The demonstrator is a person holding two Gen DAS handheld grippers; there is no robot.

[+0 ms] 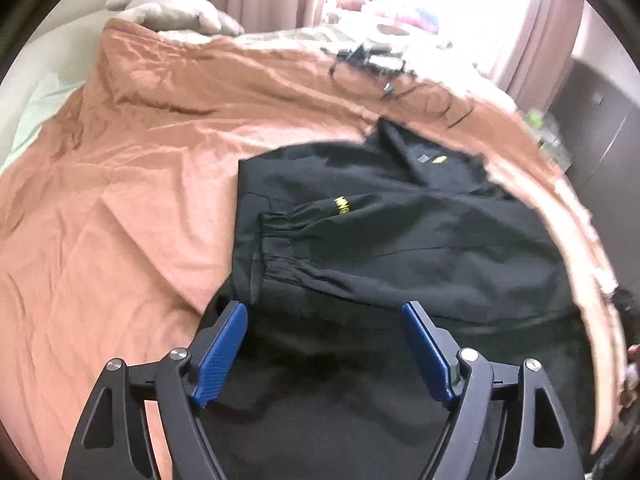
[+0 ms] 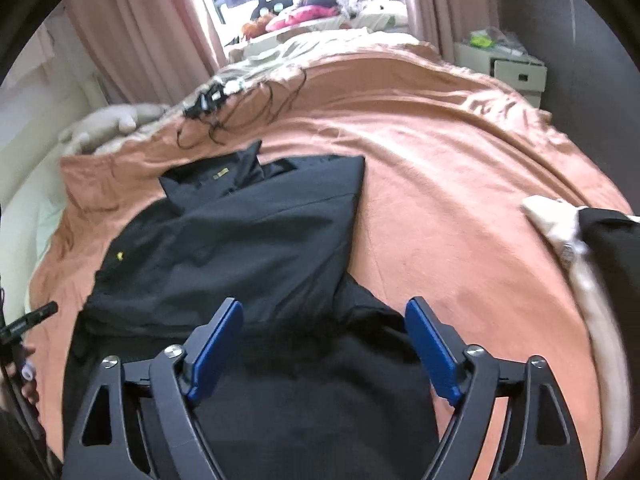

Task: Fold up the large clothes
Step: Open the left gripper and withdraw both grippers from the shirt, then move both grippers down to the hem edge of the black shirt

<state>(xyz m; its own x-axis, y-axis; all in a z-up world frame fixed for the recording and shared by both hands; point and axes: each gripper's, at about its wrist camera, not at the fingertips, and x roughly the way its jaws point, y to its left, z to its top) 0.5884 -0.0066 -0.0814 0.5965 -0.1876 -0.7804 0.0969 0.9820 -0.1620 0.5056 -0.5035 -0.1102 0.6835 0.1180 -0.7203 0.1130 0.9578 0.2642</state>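
A large black jacket with small yellow logos lies partly folded on the orange bedspread; an elastic-cuffed sleeve is laid across its body. My left gripper hovers over its near hem, blue pads spread wide, nothing between them. In the right wrist view the same jacket lies folded lengthwise with its collar at the far end. My right gripper stands open above the near hem, holding nothing.
Black cables and a small device lie on the bedspread beyond the collar. A grey plush toy sits at the head of the bed. A white drawer unit stands at the far right. Another garment lies at the right edge.
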